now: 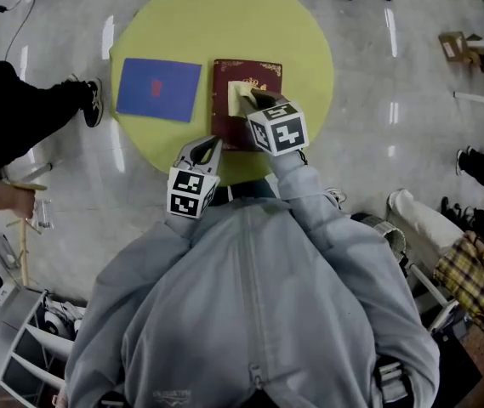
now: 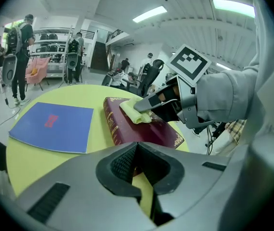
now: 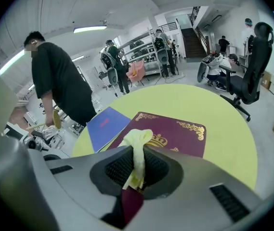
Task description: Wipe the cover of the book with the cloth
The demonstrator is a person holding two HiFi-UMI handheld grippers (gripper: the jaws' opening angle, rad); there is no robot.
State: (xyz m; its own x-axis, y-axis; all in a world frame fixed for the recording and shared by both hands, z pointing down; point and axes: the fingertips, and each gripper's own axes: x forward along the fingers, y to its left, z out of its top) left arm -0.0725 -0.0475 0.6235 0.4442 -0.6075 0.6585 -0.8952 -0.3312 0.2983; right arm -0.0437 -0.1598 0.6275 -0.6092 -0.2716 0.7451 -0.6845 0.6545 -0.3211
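On book (image 1: 263, 79), right claw (image 1: 253, 100) clamps cloth (image 1: 238, 92); left claw (image 1: 210, 143) closed, empty, at near edge.

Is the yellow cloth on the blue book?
No, the cloth sits on the red book, beside the blue book.

Reaches forward with the right claw (image 1: 254, 100) on a grey-sleeved arm, pinching a pale cloth (image 3: 137, 146) tight between its jaws. Holds the left claw (image 1: 212, 143) nearer the body and leftward, closed on nothing, tips aimed ahead. Brings both forearms close together before the chest.
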